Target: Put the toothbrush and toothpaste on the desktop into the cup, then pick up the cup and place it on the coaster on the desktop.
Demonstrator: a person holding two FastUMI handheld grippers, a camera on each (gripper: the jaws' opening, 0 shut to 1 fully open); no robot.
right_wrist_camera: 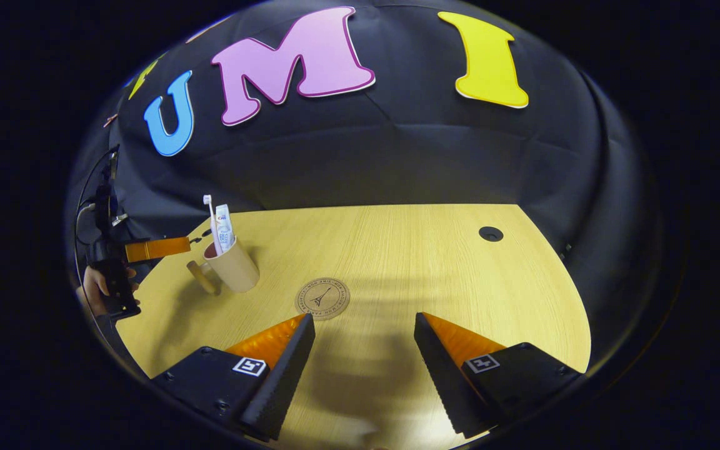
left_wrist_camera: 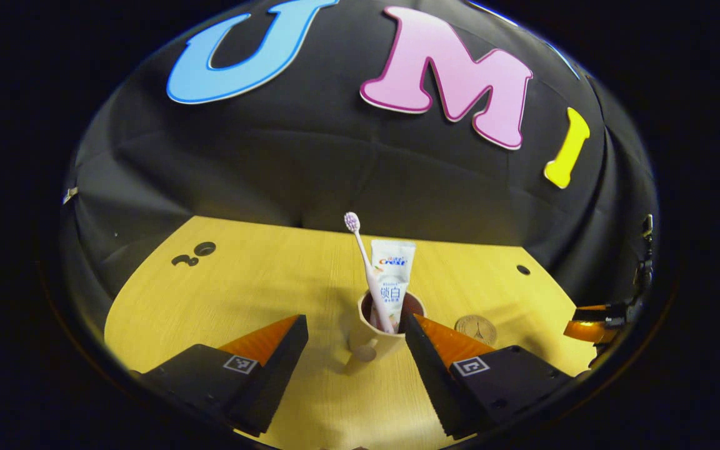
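A beige cup (left_wrist_camera: 369,337) stands upright on the wooden desktop, its handle turned toward me. A pink-and-white toothbrush (left_wrist_camera: 366,262) and a white toothpaste tube (left_wrist_camera: 394,275) stand inside it. My left gripper (left_wrist_camera: 355,322) is open, and the cup sits just ahead of its fingertips, closer to the right finger. The round coaster (left_wrist_camera: 475,328) lies flat to the cup's right. In the right gripper view, my right gripper (right_wrist_camera: 365,317) is open above bare desktop, with the coaster (right_wrist_camera: 322,299) just ahead on its left. The cup (right_wrist_camera: 235,265), toothbrush (right_wrist_camera: 212,222) and toothpaste (right_wrist_camera: 224,231) stand farther left.
The left gripper (right_wrist_camera: 147,249) and the hand (right_wrist_camera: 94,287) holding it show at the desk's left edge. The right gripper (left_wrist_camera: 591,322) appears at the far right of the left gripper view. Cable holes (left_wrist_camera: 204,249) (right_wrist_camera: 490,234) sit near the desk's back edge, by the cloth wall.
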